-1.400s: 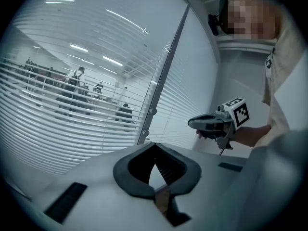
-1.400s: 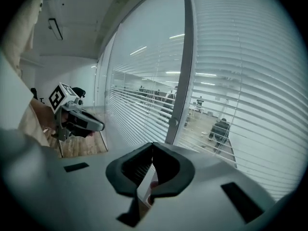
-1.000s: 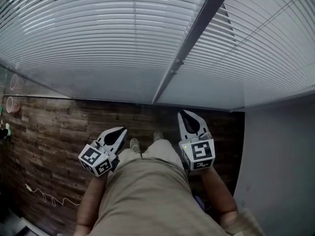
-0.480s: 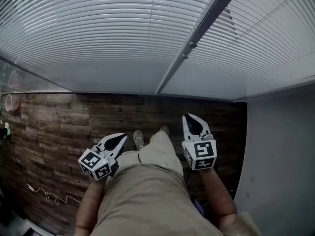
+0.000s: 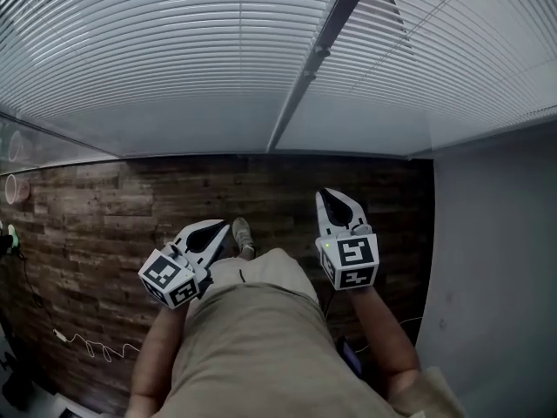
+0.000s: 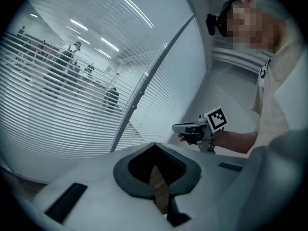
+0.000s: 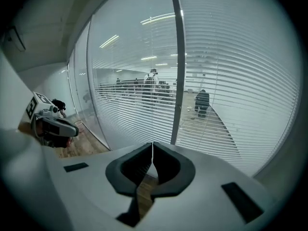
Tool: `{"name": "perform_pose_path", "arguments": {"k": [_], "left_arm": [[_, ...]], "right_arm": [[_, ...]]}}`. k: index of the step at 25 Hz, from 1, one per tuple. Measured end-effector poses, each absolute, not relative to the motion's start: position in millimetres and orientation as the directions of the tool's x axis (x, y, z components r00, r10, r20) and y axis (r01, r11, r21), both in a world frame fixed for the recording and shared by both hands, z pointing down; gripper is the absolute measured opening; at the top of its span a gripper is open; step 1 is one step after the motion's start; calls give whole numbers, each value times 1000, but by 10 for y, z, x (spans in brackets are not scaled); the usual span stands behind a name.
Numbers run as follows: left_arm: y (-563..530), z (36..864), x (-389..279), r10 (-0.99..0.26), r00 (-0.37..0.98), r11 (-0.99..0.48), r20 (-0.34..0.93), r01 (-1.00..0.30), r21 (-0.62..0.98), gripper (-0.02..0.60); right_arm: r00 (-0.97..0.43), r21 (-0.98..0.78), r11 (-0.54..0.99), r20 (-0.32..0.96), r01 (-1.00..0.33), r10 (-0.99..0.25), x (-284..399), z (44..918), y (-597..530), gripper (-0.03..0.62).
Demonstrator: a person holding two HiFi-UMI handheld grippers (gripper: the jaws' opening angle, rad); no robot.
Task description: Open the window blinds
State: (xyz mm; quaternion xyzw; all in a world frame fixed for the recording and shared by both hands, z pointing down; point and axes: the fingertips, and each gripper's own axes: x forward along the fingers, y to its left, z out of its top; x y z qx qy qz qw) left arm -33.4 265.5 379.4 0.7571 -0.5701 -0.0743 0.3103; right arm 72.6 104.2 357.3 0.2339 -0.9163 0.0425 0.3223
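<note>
Our fingers (image 7: 129, 171) sit closed and empty on the left gripper (image 5: 221, 227) and right gripper (image 5: 329, 196). The blinds (image 5: 157, 50) look light, thin and easily bent, so we judge the cord (image 7: 153, 107) the safer hold.

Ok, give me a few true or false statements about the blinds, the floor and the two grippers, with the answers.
1. The left gripper and the right gripper both have their jaws together, with nothing between them. True.
2. The blinds are pulled fully up. False: they are lowered, with the slats spread out.
3. The floor is made of wood planks. True.
4. The left gripper touches the blinds. False: it is low beside the person's leg, apart from the blinds.
</note>
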Motion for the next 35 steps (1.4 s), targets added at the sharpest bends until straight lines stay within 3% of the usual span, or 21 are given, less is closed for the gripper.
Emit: {"name": "perform_pose_path", "arguments": {"k": [11,15,18,24,29,35], "left_arm": [[2776,3702,16,-931,175,-12,319,-891,454,12],[2958,3872,147,-919,35,134,393,-909,395,12],[3076,3799,364,-927,-26,191,374,-891,412,12],[3312,3672,1161,-937,-21,156,350,-919,363,12],[3552,3603,1582,-956,25,123,293,-872,475,12],[3846,3486,1915,-948,28,126,318,-883,452,12]], "right_arm": [[-721,83,911,584,-404,-373,1486,3455,1221,11],[-726,89,929,600,-358,-337,1831,3386,1400,11],[-724,111,946,617,-306,-307,2108,3274,1517,11],[-728,140,973,646,-185,-231,2678,3276,1728,11],[-749,122,983,637,-136,-183,2846,3242,1990,11],[-777,111,985,605,-131,-172,3062,3084,2293,11]]}}
